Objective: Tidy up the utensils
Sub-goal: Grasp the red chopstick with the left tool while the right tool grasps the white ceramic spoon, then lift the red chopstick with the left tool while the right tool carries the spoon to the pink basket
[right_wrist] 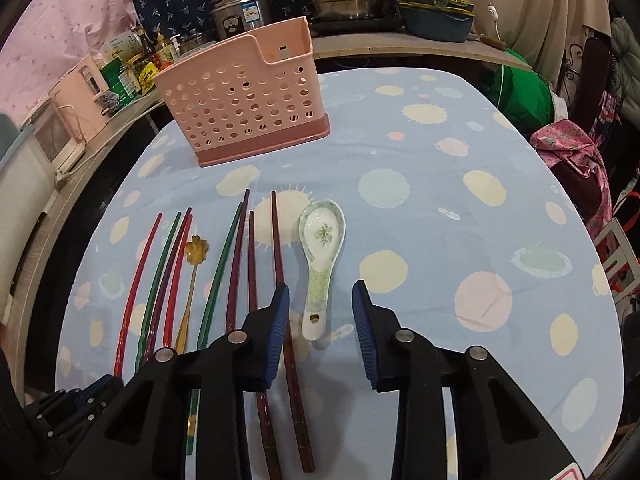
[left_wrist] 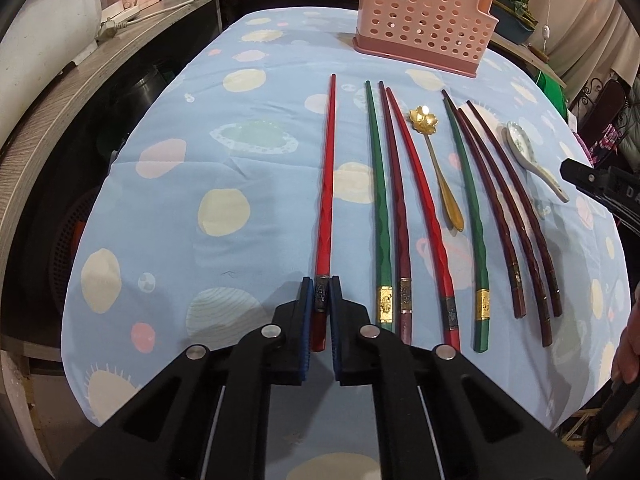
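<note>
— Utensils: laid out in a row on the blue spotted tablecloth (left_wrist: 168, 208), handles toward the cameras. Pink perforated holder (left_wrist: 424, 16) upright at the far edge, well apart from the row.

— Next down in size?

— Chopsticks. Leftmost red chopstick (left_wrist: 326, 184) alone, a little apart from the others. Then green chopstick (left_wrist: 378, 196), maroon, another red, a second green, and three dark brown ones (left_wrist: 516, 208) fanned close together.

— And the grippers?

— Left gripper (left_wrist: 321, 300) clenched around the banded handle end of that leftmost red chopstick, blue pads tight against both sides of it. Chopstick flat on the cloth. Right gripper (right_wrist: 320, 312) spread apart, nothing pinched; blue pads on either side of the ceramic spoon's handle, not touching it. Left finger (right_wrist: 276, 320) overlapping the rightmost brown chopstick (right_wrist: 280, 272) in the right wrist view; contact not clear.

— Smallest things?

— Ceramic spoon (right_wrist: 322, 248), white with a green pattern, bowl up, at the right end of the row. Gold spoon (left_wrist: 438, 160) with a flower-shaped bowl, mid-row between the second red and second green chopsticks.
</note>
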A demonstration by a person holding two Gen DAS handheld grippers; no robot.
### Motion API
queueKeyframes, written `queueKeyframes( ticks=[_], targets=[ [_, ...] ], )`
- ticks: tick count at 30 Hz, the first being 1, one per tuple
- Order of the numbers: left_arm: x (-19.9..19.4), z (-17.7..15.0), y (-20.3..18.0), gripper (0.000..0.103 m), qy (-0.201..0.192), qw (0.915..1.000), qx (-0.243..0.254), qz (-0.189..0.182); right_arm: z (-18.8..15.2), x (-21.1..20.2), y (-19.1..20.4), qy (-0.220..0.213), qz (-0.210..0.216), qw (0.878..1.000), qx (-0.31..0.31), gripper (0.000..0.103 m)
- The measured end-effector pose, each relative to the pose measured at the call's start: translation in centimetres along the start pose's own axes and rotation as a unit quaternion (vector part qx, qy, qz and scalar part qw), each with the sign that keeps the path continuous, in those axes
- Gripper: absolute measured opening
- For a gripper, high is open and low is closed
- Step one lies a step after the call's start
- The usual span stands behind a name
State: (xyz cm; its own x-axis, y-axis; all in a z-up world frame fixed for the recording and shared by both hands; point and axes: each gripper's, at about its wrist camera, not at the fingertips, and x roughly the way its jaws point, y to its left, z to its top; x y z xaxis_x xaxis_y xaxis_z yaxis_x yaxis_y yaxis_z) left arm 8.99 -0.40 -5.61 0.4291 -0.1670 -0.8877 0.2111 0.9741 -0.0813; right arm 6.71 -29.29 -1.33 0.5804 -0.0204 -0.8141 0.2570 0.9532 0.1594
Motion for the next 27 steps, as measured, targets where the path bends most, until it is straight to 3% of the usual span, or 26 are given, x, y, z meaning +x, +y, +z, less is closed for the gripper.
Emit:
queueKeyframes(
  ticks=[8,16,27],
  targets=[
    [0.1,0.1,-0.1,0.008,0.002,1.0,0.003,0.001,-0.1,2.4,-0.4,0.028,0.006,1.0,0.004,0.012],
    [0.2,0.2,0.0,0.008,0.002,1.0,0.002,0.0,-1.0,3.9,-0.9,0.043,0.011,0.999,0.011,0.012],
    [-0.4,0.3,0.3,0.007,-0.008,1.0,-0.003,0.0,-1.2,2.4,-0.9,0.021,0.009,1.0,0.006,0.007]
  ],
)
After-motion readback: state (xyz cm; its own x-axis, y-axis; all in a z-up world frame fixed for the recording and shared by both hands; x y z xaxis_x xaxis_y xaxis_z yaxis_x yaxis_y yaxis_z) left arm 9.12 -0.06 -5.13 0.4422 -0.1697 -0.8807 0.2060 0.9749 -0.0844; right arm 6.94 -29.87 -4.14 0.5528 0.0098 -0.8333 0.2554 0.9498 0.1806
